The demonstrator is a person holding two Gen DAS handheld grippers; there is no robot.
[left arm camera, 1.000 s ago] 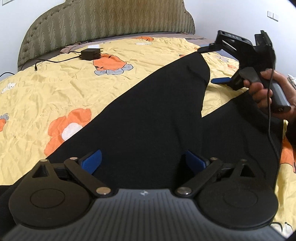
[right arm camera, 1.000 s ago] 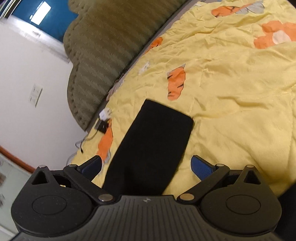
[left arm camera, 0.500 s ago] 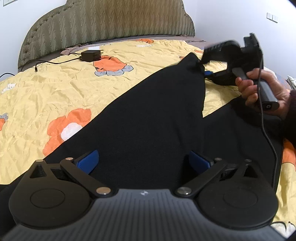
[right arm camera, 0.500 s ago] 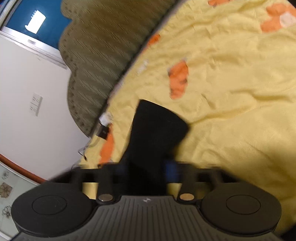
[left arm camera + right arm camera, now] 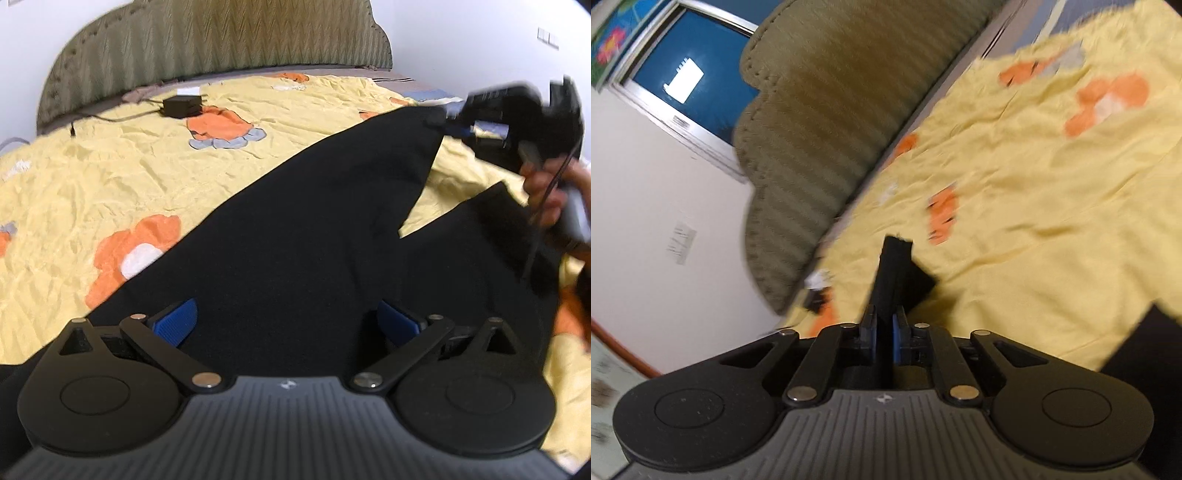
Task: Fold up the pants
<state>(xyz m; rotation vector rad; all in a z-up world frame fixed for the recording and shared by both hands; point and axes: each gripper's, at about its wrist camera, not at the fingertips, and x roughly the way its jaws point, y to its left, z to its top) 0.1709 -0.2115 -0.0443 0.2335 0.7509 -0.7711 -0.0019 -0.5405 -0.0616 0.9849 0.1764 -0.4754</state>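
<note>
The right tool point(image 5: 884, 328) is blurred in both views; its jaws have just been closing and now pinch the hem of one leg of the black pants point(image 5: 295, 229), lifted off the bed point(image 5: 92, 177) near its far right edge. The left tool point(image 5: 284, 325) hangs wide open over the pants, spread across the yellow flowered bedspread. A green headboard point(image 5: 207, 40) backs the bed.
</note>
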